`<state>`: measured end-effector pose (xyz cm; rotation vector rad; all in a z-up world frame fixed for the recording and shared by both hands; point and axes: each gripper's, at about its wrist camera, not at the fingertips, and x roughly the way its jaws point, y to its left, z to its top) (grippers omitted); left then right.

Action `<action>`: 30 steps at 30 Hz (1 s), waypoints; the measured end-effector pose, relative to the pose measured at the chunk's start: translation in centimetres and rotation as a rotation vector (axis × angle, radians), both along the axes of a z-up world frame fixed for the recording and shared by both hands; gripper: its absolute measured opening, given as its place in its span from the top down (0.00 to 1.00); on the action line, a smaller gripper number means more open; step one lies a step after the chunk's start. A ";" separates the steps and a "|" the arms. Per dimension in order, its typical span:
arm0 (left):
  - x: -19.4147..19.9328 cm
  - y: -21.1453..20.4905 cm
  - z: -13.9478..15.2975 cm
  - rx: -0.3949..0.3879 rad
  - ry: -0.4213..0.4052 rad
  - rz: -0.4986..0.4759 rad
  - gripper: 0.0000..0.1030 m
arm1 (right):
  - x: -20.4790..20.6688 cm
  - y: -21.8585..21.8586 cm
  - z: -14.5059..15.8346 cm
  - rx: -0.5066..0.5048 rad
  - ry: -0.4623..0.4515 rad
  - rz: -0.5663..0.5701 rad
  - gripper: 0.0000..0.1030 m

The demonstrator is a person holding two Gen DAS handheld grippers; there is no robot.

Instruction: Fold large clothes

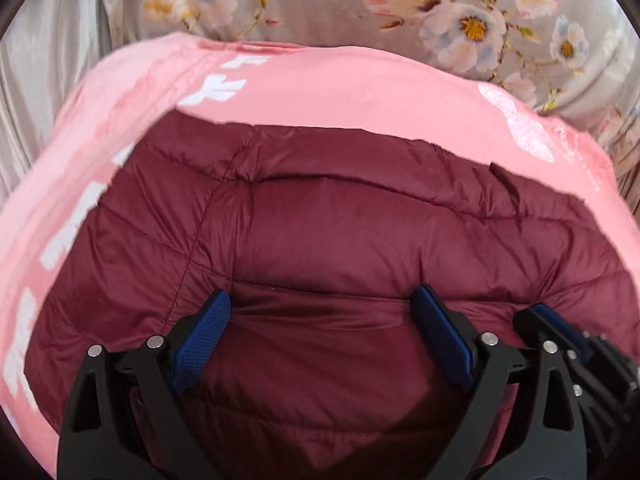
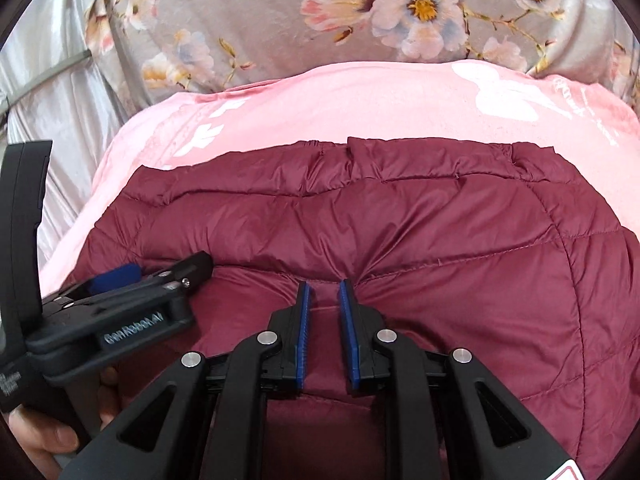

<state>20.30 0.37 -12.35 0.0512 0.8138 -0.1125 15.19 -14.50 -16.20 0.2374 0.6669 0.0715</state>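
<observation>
Already my right tongs [image 2: 323,292] were nipped on a small tuck of the maroon quilted jacket [image 2: 400,220], blue pads nearly together with cloth between them. My left tongs [image 1: 324,300] stood wide apart, fingers pressing into the padding but holding nothing. The jacket lay on the pink blanket [image 2: 360,104] over the floral bedsheet [image 2: 248,12], stretching straight ahead of both tongs, its far hem running left to right across my view. Both sat side by side at the near edge, so I judged the fold would carry that edge forward to the far hem.
</observation>
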 end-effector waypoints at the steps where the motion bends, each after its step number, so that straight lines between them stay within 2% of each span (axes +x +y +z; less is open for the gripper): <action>1: 0.0 -0.2 -0.2 0.015 -0.011 0.000 0.11 | 0.0 0.1 -0.1 -0.003 0.004 -0.002 0.83; 9: -0.5 -0.5 -0.9 0.034 -0.013 0.004 0.08 | 0.4 0.4 -0.5 -0.028 0.025 -0.009 0.82; 23: -0.5 -0.6 -1.1 0.044 -0.008 0.004 0.07 | 0.6 0.2 -0.8 0.001 0.028 -0.009 0.82; 25: -0.7 -0.2 -0.8 0.007 -0.015 -0.003 0.07 | 0.6 0.1 -0.8 0.012 0.027 -0.007 0.82; 28: -2.0 3.0 0.9 -0.152 -0.001 0.003 0.07 | 0.2 -0.2 -0.4 0.029 0.023 -0.005 0.81; 30: -3.6 5.9 2.4 -0.221 -0.004 0.039 0.07 | -1.0 0.4 0.7 0.018 0.021 0.003 0.78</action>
